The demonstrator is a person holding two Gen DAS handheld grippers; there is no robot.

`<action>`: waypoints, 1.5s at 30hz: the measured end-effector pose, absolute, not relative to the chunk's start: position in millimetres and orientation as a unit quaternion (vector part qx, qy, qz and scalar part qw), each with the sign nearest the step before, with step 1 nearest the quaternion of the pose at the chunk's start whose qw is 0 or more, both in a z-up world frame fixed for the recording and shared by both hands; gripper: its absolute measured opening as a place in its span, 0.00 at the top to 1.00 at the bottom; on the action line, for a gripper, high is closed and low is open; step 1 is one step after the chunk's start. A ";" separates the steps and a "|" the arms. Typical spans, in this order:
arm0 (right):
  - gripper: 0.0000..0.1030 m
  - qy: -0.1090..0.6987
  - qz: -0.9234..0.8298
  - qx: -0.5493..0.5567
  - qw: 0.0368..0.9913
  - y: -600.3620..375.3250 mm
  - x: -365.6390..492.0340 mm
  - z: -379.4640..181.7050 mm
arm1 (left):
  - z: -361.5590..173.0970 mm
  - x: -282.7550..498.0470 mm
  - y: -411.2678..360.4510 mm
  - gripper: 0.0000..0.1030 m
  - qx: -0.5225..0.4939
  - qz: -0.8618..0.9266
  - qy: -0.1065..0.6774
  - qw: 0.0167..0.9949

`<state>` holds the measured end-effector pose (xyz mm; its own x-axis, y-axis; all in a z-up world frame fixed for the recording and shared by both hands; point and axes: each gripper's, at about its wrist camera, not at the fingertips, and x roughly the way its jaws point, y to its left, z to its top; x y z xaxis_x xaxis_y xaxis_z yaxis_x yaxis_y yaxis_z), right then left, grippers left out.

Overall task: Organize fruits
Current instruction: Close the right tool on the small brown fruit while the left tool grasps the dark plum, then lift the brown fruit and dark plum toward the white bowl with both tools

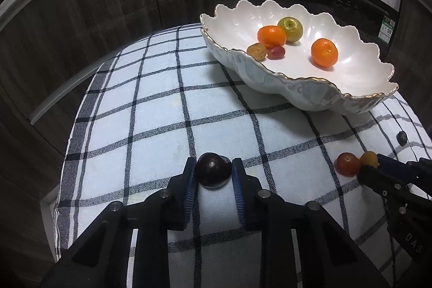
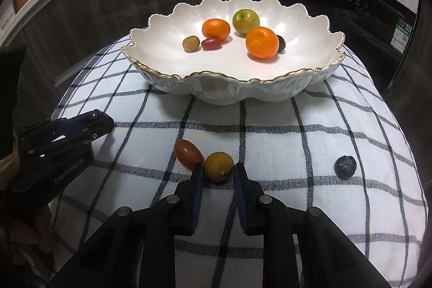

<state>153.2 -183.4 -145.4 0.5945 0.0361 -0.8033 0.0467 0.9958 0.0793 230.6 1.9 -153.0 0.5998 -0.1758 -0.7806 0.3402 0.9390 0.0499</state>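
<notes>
Left wrist view: the left gripper (image 1: 213,172) is at bottom centre, jaws clenched on a dark plum-like fruit (image 1: 213,173) that sits on the checked cloth (image 1: 162,112); both pads press its sides. The scalloped white bowl (image 1: 359,99) is at upper right and holds two oranges, a green fruit (image 1: 290,29), a brown fruit and a red grape. At the right edge the right gripper (image 1: 374,166) reaches a yellow-brown fruit (image 1: 369,158), w/ a red tomato-like fruit (image 1: 348,163) touching it.

Right wrist view: at bottom centre the right gripper's pads grasp the yellow-brown fruit, and the left pad's tip covers the edge of the red one; the right-side contact is tight but not fully clear, approx. touching. A blueberry (image 2: 345,166) lies alone at lower right.

Progress: about six fruits are in the bowl, incl. a dark one behind the near orange. Four are left on the cloth, two of them gripped but not yet lifted.
</notes>
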 end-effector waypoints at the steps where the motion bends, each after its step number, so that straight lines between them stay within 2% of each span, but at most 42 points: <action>1: 0.77 0.450 -0.002 0.047 0.892 -183.6 153.0 -145.0 | -152.7 229.9 2.3 0.74 0.096 -0.145 0.423 0.889; 20: 0.77 0.430 -0.001 0.047 0.901 -188.5 145.4 -127.8 | -136.7 215.2 0.8 0.74 0.091 -0.142 0.417 0.893; 45: 0.77 0.377 0.007 0.046 0.925 -192.9 119.5 -79.3 | -86.0 175.1 2.6 0.74 0.076 -0.119 0.390 0.910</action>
<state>119.5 -192.9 -79.3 0.7163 0.0473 -0.6962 0.0225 0.9956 0.0908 175.1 2.6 -86.0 0.6671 -0.1569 -0.7282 0.2757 0.9601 0.0457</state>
